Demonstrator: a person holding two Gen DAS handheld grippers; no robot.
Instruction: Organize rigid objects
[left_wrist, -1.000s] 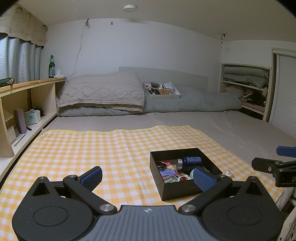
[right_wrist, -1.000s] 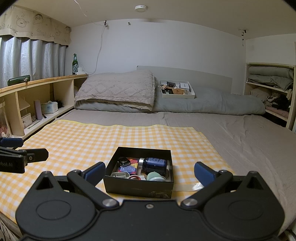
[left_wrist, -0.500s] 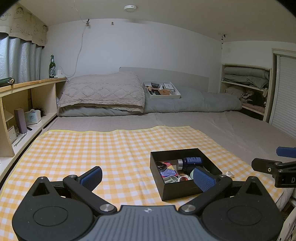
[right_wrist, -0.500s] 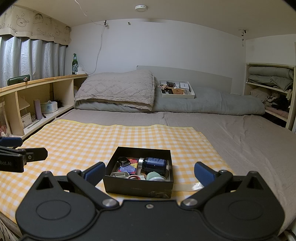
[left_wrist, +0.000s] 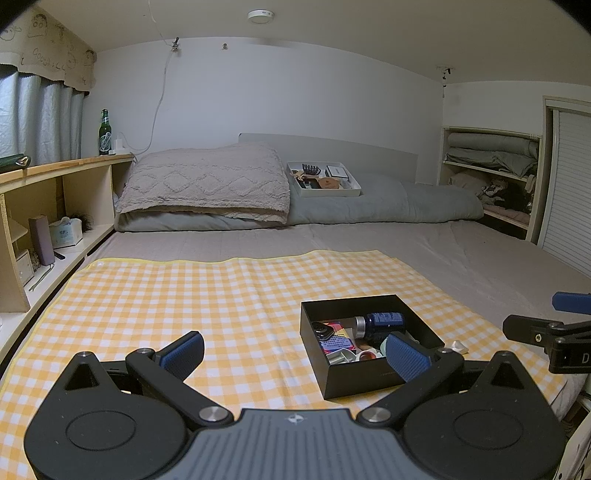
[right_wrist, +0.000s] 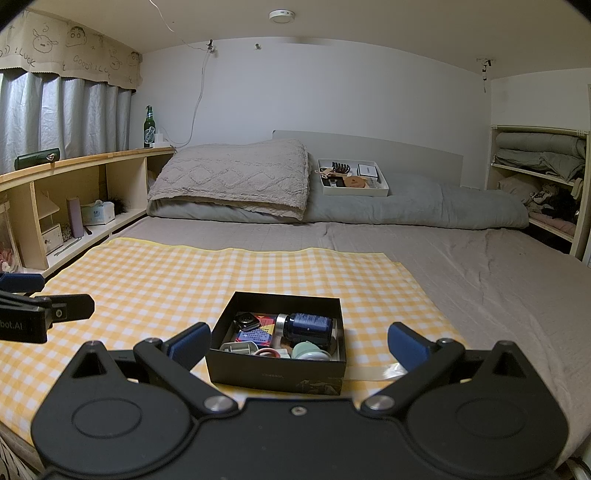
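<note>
A black open box (left_wrist: 373, 376) (right_wrist: 273, 373) sits on the yellow checked cloth (left_wrist: 184, 302) (right_wrist: 155, 280) on the bed. Inside lie a dark blue bottle (left_wrist: 380, 323) (right_wrist: 306, 326), a smartwatch (right_wrist: 246, 321), a small colourful card, a white holder, a red ring and a pale green round thing (right_wrist: 308, 350). My left gripper (left_wrist: 295, 354) hovers open just left of the box, nothing between its fingers. My right gripper (right_wrist: 297, 343) is open, held near the box's front side, its fingers spread wider than the box.
A white tray (left_wrist: 325, 192) (right_wrist: 354, 192) of small items rests on the grey duvet by the headboard. Wooden shelving (left_wrist: 55, 192) with a green bottle (left_wrist: 105, 133) runs along the left. A crumpled clear wrapper (left_wrist: 458, 346) lies right of the box.
</note>
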